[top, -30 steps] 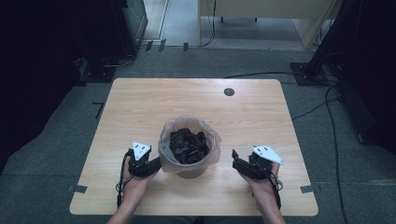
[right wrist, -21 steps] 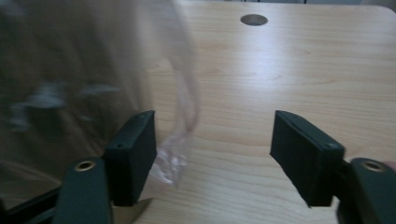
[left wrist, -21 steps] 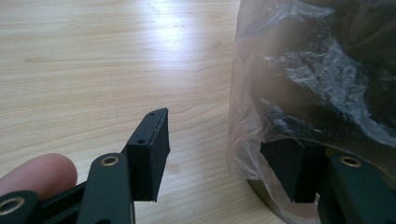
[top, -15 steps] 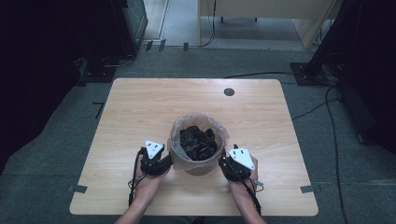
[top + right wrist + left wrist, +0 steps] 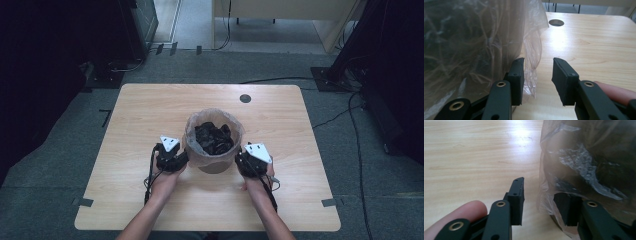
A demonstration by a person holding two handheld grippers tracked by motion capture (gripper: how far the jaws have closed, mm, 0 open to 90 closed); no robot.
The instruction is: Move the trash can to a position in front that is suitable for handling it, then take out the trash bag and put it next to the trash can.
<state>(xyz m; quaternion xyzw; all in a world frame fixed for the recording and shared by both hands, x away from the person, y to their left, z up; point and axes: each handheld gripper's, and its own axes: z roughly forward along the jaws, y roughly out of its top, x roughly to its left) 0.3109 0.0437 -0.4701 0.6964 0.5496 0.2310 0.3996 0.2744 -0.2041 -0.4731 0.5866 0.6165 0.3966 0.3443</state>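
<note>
- The bin (image 5: pixel 214 145) stands near the middle of the table (image 5: pixel 140 110), toward the person's edge. It is lined with a thin clear bag (image 5: pixel 192 150) and holds dark scraps (image 5: pixel 214 137).
- Left gripper (image 5: pixel 176 161): its jaws have just been closing and now stand part-way apart, with bag film lapping over the inner jaw. No firm pinch on the film can be confirmed.
- Right gripper (image 5: pixel 242 162): its jaws have also just been closing and now stand at a moderate gap. A loose fold of film hangs by the inner jaw, but bare table shows through the gap — nothing is clamped.
- Risk, slippage: the film is thin and loose; a pull begun before both pads bite would probably let it slide out.
- Risk, tearing: a grip on a single thin fold, with the load of scraps below, could rip the liner.
- Risk, tipping: an uneven pull from the two sides could tilt the bin and spill its contents.
- View differences: the high view shows both grippers flanking the bin at its rim, but not the pads. The left gripper view shows the film (image 5: pixel 554 202) draped against one pad — the right gripper view shows the fold (image 5: pixel 531 72) and the open gap beside it, plus the round table hole (image 5: pixel 556 22).
</note>
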